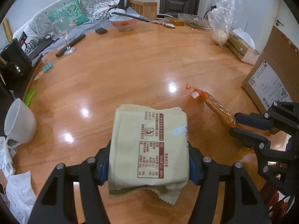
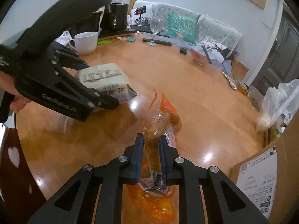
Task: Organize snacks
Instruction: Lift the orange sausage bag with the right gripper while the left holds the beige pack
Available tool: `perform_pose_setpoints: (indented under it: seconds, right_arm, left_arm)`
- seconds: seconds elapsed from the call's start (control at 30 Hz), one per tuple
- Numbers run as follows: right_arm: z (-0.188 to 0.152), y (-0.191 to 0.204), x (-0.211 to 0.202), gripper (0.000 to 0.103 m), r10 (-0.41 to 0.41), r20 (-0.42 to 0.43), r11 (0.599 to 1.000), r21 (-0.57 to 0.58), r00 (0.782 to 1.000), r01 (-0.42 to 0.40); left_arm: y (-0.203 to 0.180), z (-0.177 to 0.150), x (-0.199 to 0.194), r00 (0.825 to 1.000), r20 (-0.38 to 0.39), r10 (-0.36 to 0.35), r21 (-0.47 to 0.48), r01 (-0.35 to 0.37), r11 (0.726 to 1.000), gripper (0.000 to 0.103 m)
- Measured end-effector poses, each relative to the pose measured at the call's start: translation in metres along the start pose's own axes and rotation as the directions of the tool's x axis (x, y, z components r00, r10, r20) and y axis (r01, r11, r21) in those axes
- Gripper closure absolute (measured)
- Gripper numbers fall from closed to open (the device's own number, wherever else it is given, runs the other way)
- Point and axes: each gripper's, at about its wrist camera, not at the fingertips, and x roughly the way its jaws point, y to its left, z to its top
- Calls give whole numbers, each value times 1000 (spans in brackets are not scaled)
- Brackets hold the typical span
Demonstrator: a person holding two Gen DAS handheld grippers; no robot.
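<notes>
Left wrist view has the beige snack pack [image 1: 149, 147] sitting square between the left gripper [image 1: 148, 163] fingers, blue pads pressed on both of its side faces, so that claw is clamped on it. The pack's long axis runs straight ahead, away from the camera, and it looks held just over the wooden table [image 1: 130, 71], though whether its bottom edge touches can't be told.

Off to its right is the orange snack wrapper [image 1: 214, 106], a long thin thing angled up and away, its near end pinched by the right gripper [image 1: 237, 125]. Right wrist view confirms it: wrapper [image 2: 160, 123] squeezed between the closed fingers, standing roughly along them.

Cardboard box [image 1: 271, 78] sits on the far right, so the right hand is clearly nearer to it. If that box is the drop spot, which is only a guess, the orange one goes first.
</notes>
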Motion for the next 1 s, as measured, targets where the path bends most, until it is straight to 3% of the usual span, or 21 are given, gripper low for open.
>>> perform_pose_setpoints:
  seconds: [0.07, 0.13, 0.23, 0.37, 0.57, 0.67, 0.77, 1.0]
  right_arm:
    - [0, -7, -6, 92, 42, 8, 998, 52, 999, -42]
    - [2, -17, -13, 92, 132, 24, 982, 136, 991, -134]
    - [1, -39, -17, 92, 316, 60, 898, 303, 947, -319]
    - [-6, -57, -12, 92, 385, 80, 824, 418, 920, -381]
    - [-12, -71, -14, 92, 348, 76, 803, 491, 934, -339]
    - [-16, -73, -11, 89, 315, 33, 819, 496, 949, -289]
    - [-24, -78, -13, 89, 318, 50, 804, 514, 947, -298]
    - [-18, -73, -14, 83, 234, -6, 858, 471, 972, -204]
  left_arm:
    - [-1, -1, -4, 1000, 6, -4, -3, 4, 1000, 42]
    - [-2, -2, -7, 1000, 9, -4, -4, 4, 1000, 42]
    - [-3, -3, -10, 1000, 10, -3, -1, 4, 1000, 42]
    - [-5, -3, -11, 1000, 10, -7, -2, 7, 1000, 42]
    - [-6, -3, -11, 1000, 9, -7, -4, 7, 1000, 42]
    - [-6, -3, -11, 1000, 10, -9, -5, 9, 1000, 42]
    - [-7, -1, -10, 1000, 9, -12, -4, 12, 1000, 42]
    - [-11, 0, -9, 1000, 9, -15, 2, 15, 1000, 42]
